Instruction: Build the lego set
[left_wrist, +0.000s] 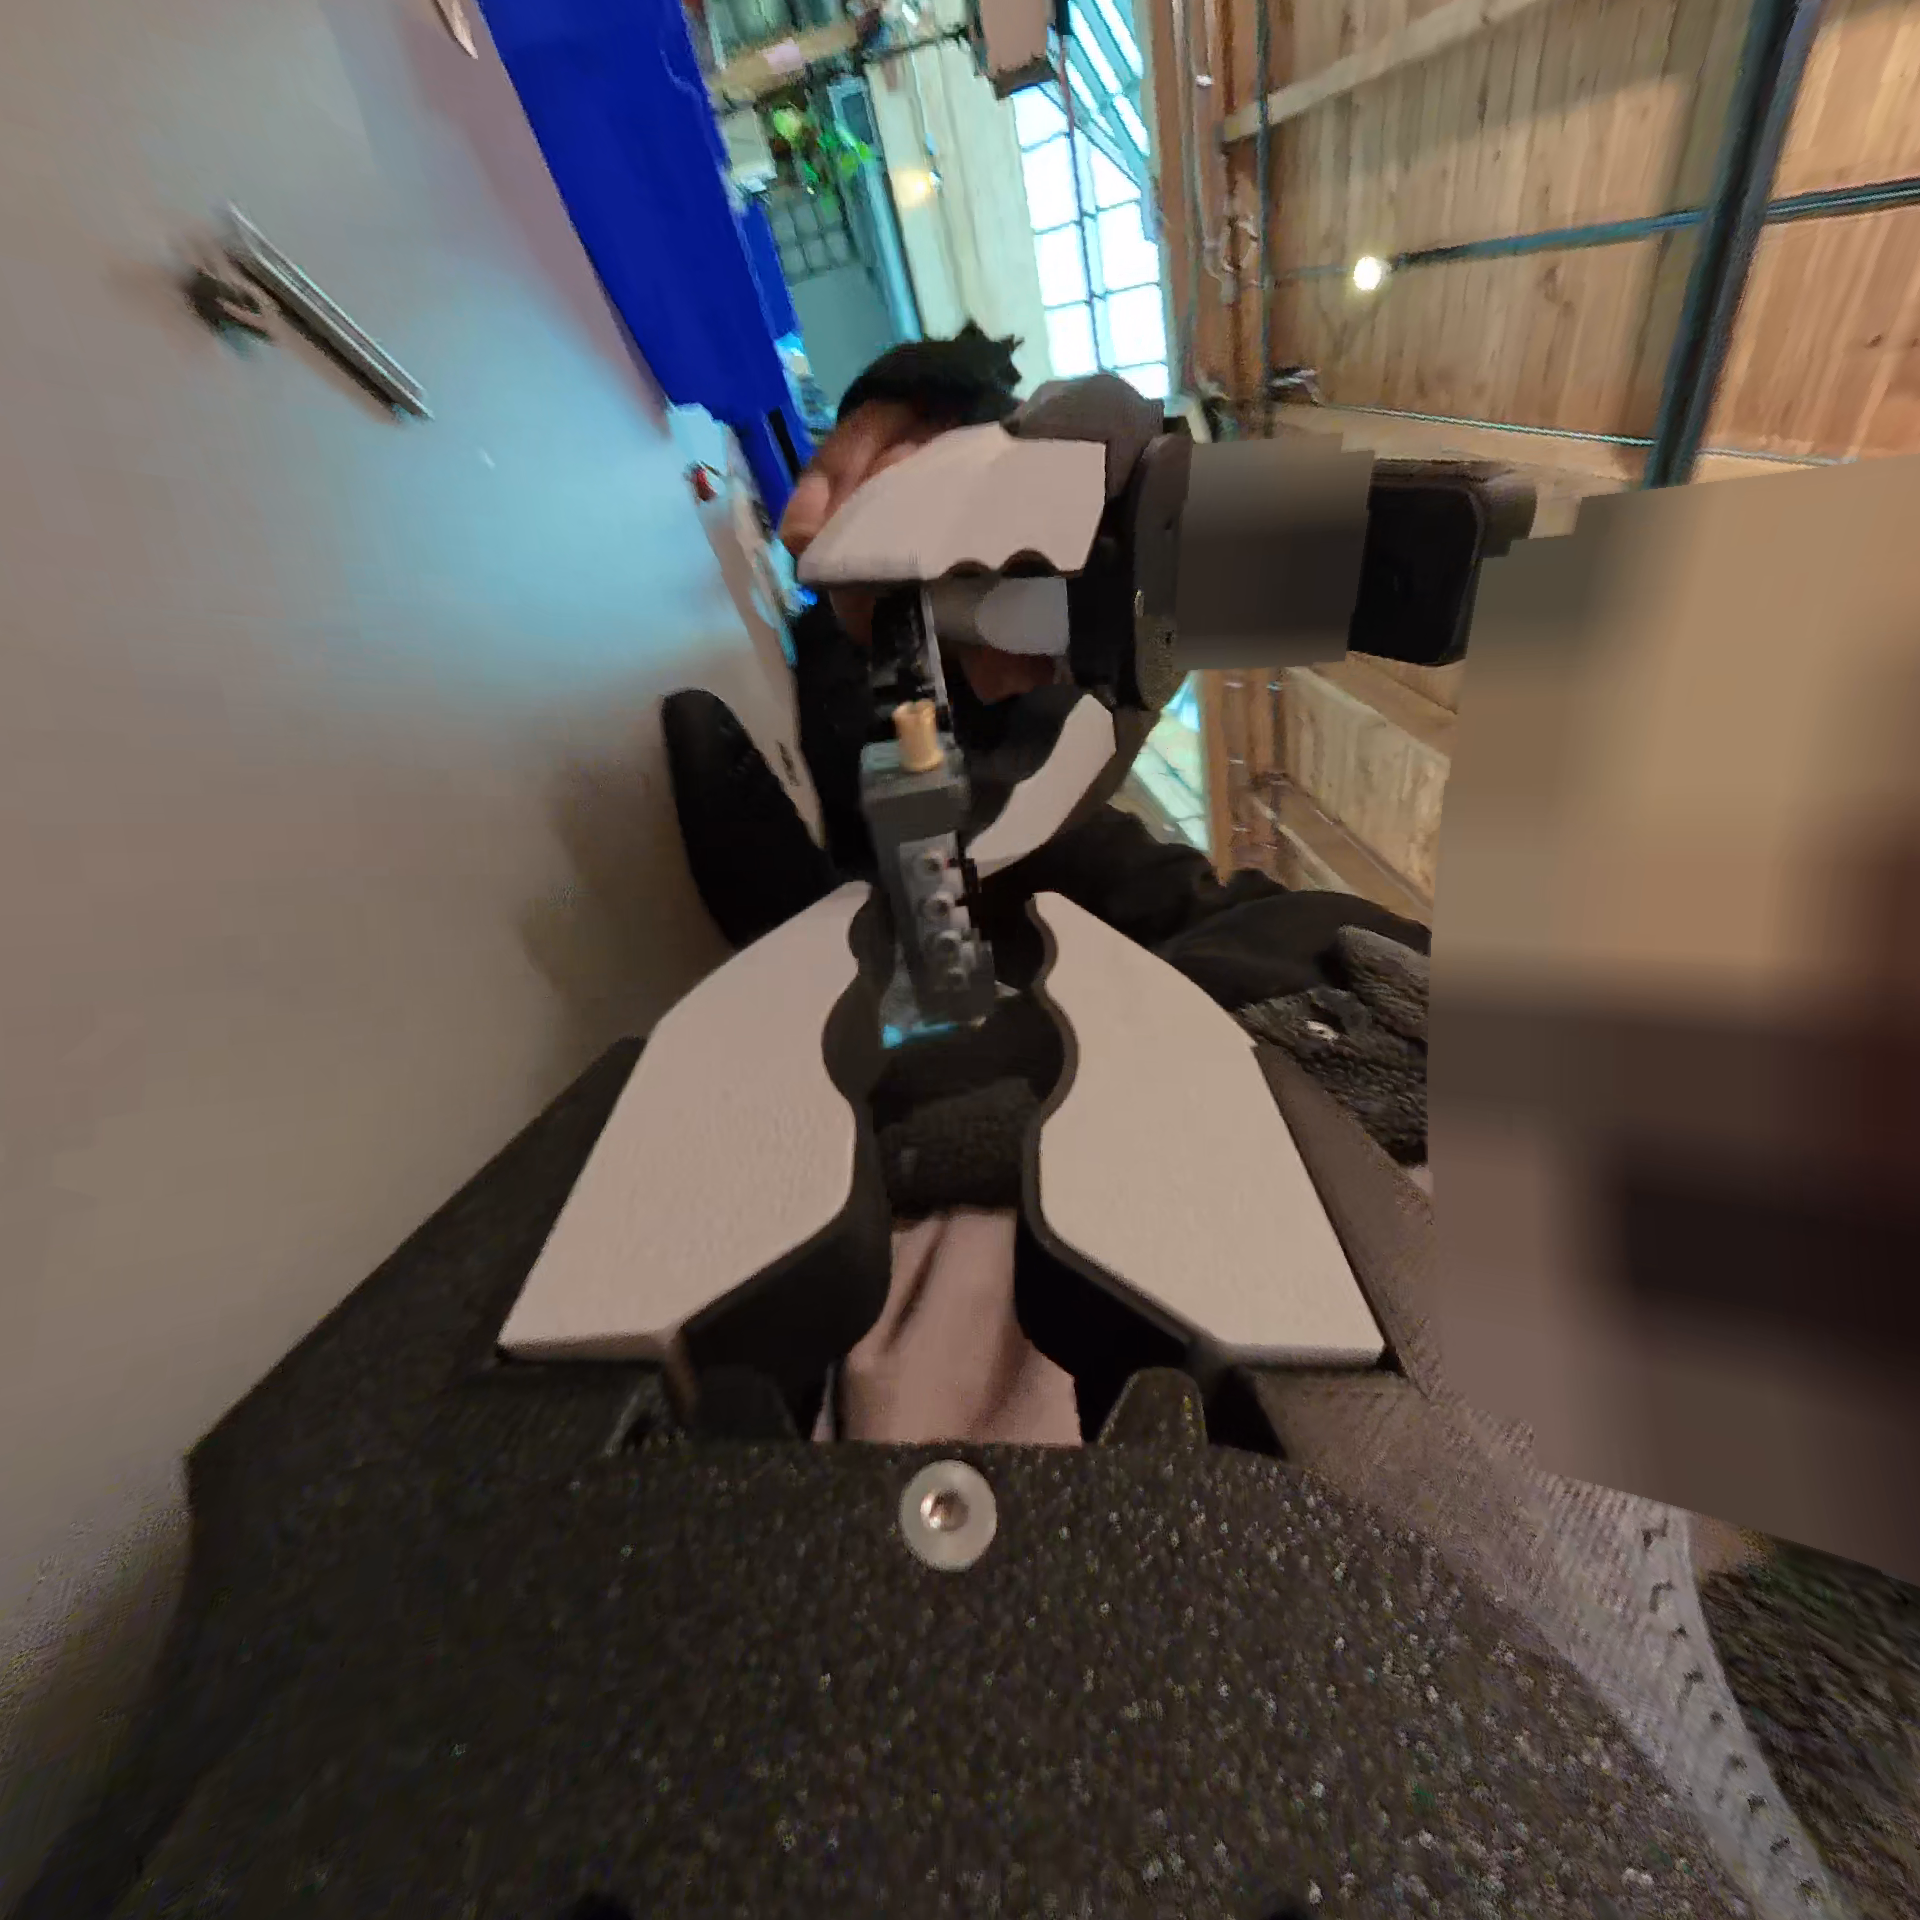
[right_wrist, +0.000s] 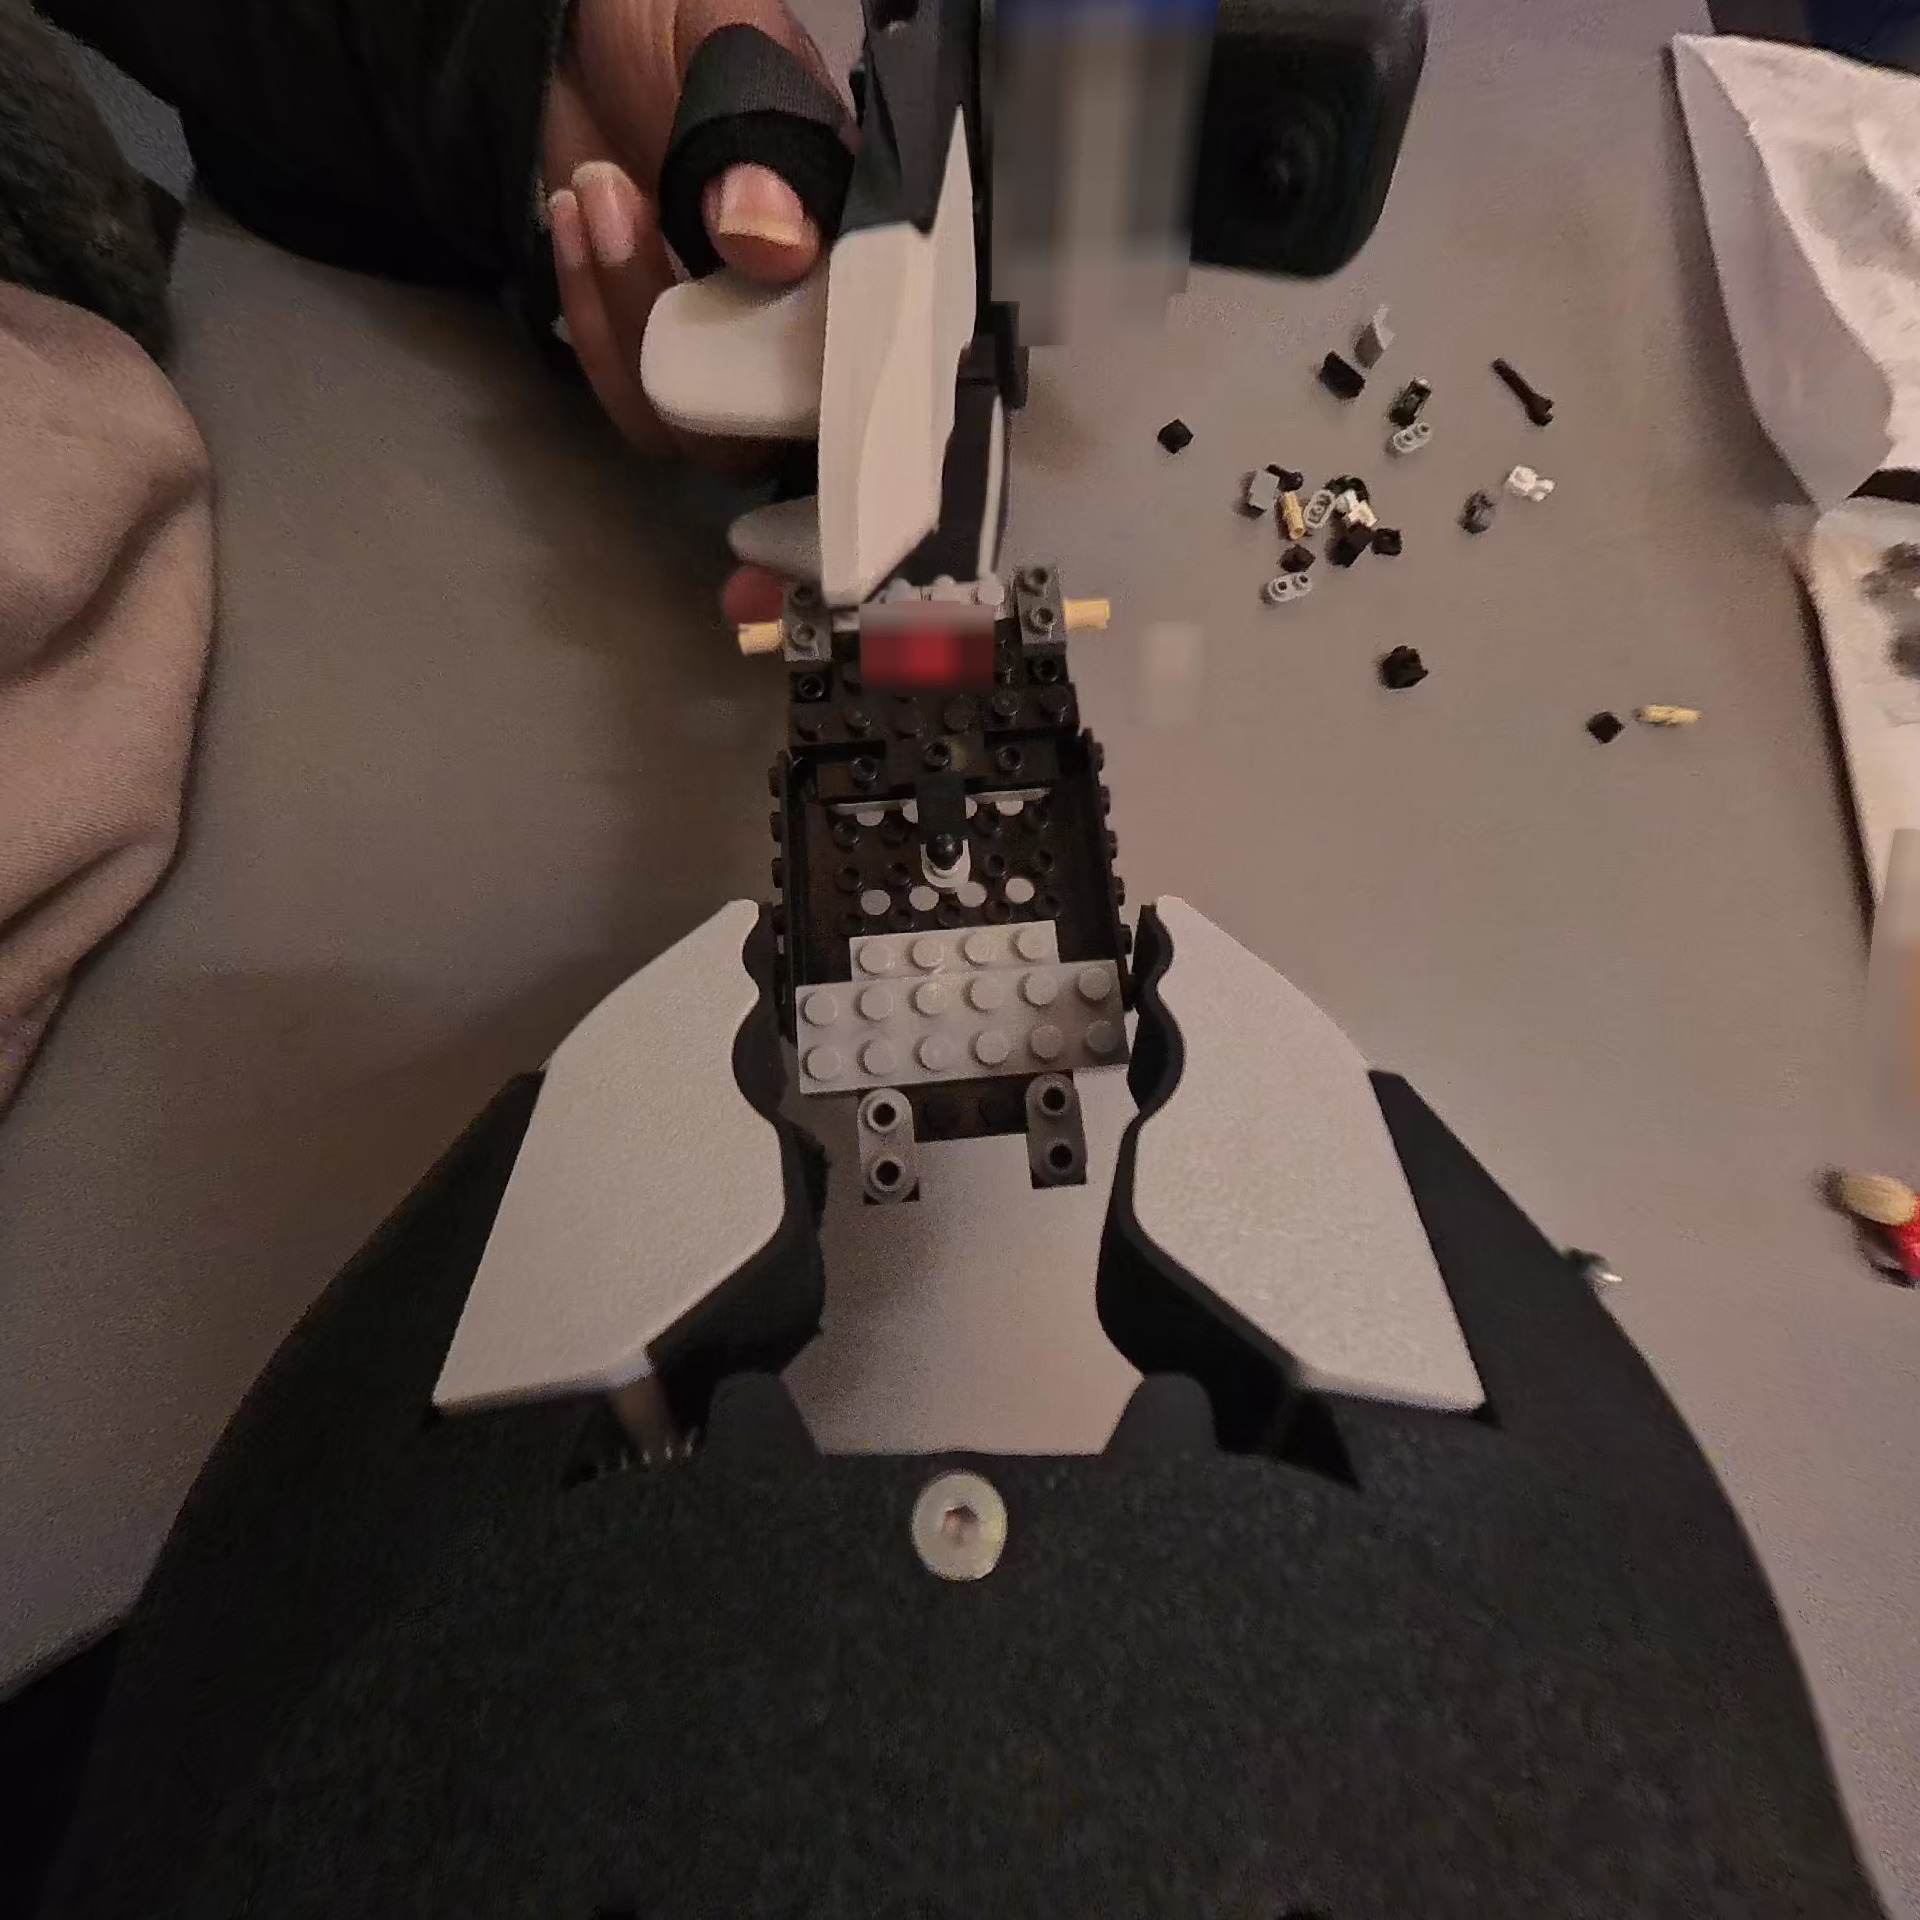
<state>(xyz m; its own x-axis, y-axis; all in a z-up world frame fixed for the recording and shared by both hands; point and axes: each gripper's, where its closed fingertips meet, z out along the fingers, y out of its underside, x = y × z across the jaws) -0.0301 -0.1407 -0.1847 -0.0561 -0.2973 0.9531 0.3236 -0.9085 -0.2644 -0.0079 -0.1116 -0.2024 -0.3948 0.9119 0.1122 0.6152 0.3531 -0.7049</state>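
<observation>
black lego model (right_wrist: 940, 831) – light grey plates (right_wrist: 961, 1023), tan pins (right_wrist: 756, 636) – on grey table (right_wrist: 1455, 935).

No writing, number or brand mark can be read in either view. The white paper sheets (right_wrist: 1808, 208) at the counter's (right_wrist: 1351, 935) far right corner carry only faint, blurred marks. A second sheet (right_wrist: 1870, 644) along the right edge, just below them, shows dark smudged print too small to make out.

lego build (right_wrist: 951, 914) between both claws above the table (right_wrist: 1351, 935), loose pieces (right_wrist: 1340, 509) to its right
</observation>
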